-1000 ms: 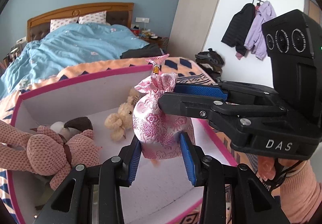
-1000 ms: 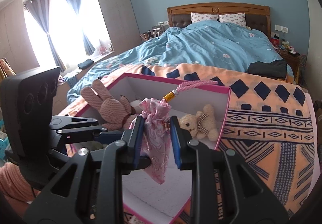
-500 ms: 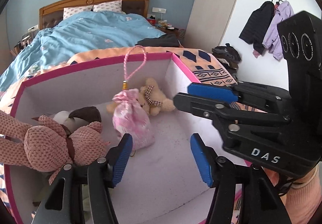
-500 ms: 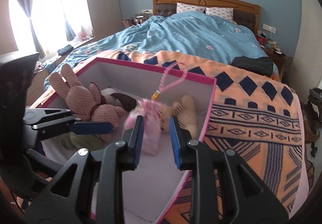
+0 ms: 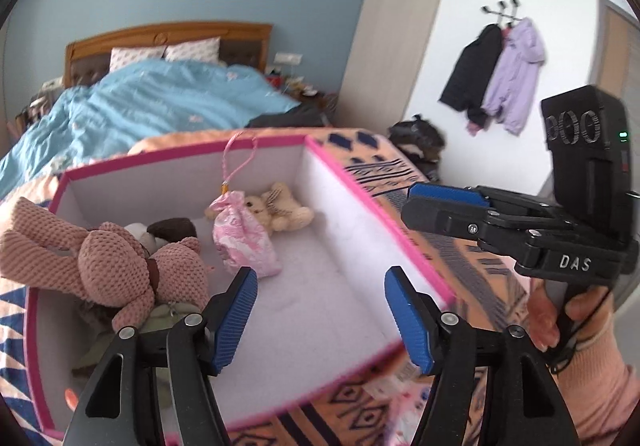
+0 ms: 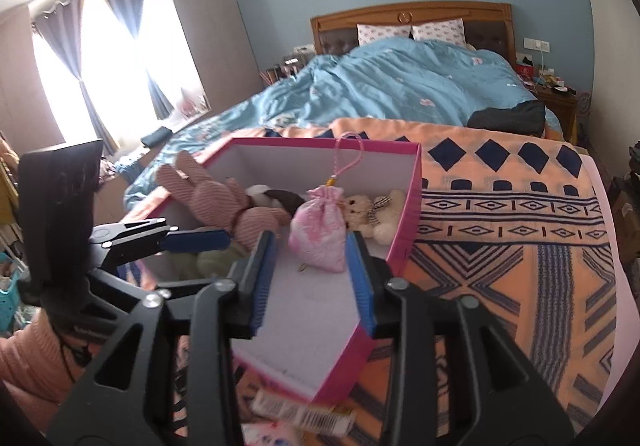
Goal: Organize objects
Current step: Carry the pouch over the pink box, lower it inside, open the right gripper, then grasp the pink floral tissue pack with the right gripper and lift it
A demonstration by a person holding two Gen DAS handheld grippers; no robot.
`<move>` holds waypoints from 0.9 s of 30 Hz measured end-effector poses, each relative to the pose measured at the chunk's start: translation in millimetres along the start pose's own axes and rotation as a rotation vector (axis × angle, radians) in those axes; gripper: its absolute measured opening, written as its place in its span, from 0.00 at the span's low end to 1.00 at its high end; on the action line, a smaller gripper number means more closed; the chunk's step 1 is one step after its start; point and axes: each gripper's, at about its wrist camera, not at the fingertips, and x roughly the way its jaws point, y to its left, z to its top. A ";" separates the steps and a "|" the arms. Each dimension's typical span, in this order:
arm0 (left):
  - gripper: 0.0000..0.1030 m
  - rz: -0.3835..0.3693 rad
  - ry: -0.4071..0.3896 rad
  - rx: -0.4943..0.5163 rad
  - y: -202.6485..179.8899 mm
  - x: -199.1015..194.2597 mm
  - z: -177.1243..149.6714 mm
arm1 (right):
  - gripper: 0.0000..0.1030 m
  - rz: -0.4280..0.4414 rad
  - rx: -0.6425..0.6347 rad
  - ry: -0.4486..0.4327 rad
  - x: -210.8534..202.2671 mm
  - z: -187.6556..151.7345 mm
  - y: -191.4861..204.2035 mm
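Observation:
A pink brocade pouch [image 5: 244,244] with a pink cord loop lies inside the pink-rimmed white box [image 5: 360,201], next to a small cream teddy bear [image 5: 280,205]. It also shows in the right wrist view [image 6: 320,236]. A pink knitted bunny [image 5: 104,266] lies over the box's left wall. My left gripper [image 5: 324,318] is open and empty above the box's near side. My right gripper [image 6: 312,282] is open and empty, just short of the pouch, and shows in the left wrist view [image 5: 444,201] to the right of the box.
The box [image 6: 408,213] sits on an orange patterned blanket [image 6: 520,226] at the foot of a bed with a blue duvet [image 6: 400,85]. A dark garment [image 6: 508,117] lies on the bed. Packets [image 6: 304,414] lie by the box's near corner. Coats [image 5: 496,73] hang on the right wall.
Both grippers held the pouch above the box; they let it go and it dropped into the box beside the teddy. Both grippers have drawn back and the right one has opened wider.

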 end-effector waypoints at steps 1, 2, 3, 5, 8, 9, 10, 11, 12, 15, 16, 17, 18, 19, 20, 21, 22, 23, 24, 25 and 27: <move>0.66 -0.017 -0.015 0.016 -4.8 -7.4 -3.4 | 0.44 0.012 0.002 -0.010 -6.9 -4.0 2.6; 0.66 -0.024 -0.025 0.029 -8.3 -13.1 -5.8 | 0.45 0.018 0.001 -0.016 -14.2 -8.8 5.1; 0.67 -0.033 -0.034 0.045 -12.5 -18.7 -9.1 | 0.45 0.019 -0.001 -0.020 -20.0 -12.8 7.5; 0.67 -0.066 -0.046 0.086 -22.8 -28.8 -18.9 | 0.47 0.028 0.003 -0.027 -32.6 -24.2 10.7; 0.68 -0.070 -0.030 0.133 -35.9 -34.3 -33.8 | 0.49 0.043 0.018 -0.014 -44.8 -44.5 12.5; 0.68 -0.073 -0.023 0.139 -37.9 -34.0 -38.7 | 0.49 0.043 0.024 -0.006 -46.8 -51.9 13.1; 0.68 -0.074 -0.012 0.142 -40.2 -32.1 -44.0 | 0.49 0.042 0.032 0.009 -48.0 -61.8 13.0; 0.68 -0.083 0.005 0.142 -41.6 -29.3 -48.8 | 0.49 0.040 0.042 0.024 -46.8 -69.9 12.4; 0.68 -0.093 0.024 0.137 -41.9 -25.4 -54.2 | 0.49 0.028 0.051 0.039 -45.4 -77.6 11.4; 0.68 -0.122 0.084 0.121 -42.9 -13.0 -70.7 | 0.49 0.013 0.098 0.093 -39.6 -102.3 5.3; 0.68 -0.129 0.105 0.118 -44.3 -8.8 -76.6 | 0.49 0.016 0.119 0.110 -36.7 -110.1 2.7; 0.68 -0.133 0.120 0.119 -47.0 -6.1 -81.9 | 0.49 0.021 0.133 0.125 -34.9 -117.1 0.2; 0.68 -0.141 0.135 0.121 -49.3 -3.4 -86.5 | 0.49 0.018 0.144 0.142 -32.0 -124.0 -1.8; 0.68 -0.149 0.153 0.123 -52.2 0.0 -91.1 | 0.49 0.013 0.158 0.163 -27.9 -132.1 -3.5; 0.68 -0.149 0.168 0.127 -55.7 2.9 -95.3 | 0.49 0.014 0.169 0.177 -25.2 -137.0 -4.6; 0.67 -0.147 0.189 0.132 -59.1 7.3 -99.4 | 0.49 0.016 0.184 0.193 -22.0 -142.2 -6.5; 0.67 -0.149 0.200 0.133 -61.1 9.0 -102.6 | 0.49 0.016 0.194 0.203 -19.7 -145.3 -8.2; 0.67 -0.155 0.207 0.129 -62.8 10.5 -106.4 | 0.49 0.018 0.200 0.207 -18.8 -147.4 -8.8; 0.67 -0.164 0.213 0.119 -63.9 11.5 -109.0 | 0.49 0.023 0.204 0.208 -18.5 -148.8 -9.2; 0.67 -0.175 0.223 0.104 -64.4 12.6 -111.5 | 0.49 0.029 0.207 0.208 -18.3 -149.2 -9.0; 0.67 -0.186 0.229 0.086 -65.5 11.4 -117.4 | 0.49 0.033 0.204 0.207 -17.6 -149.5 -6.5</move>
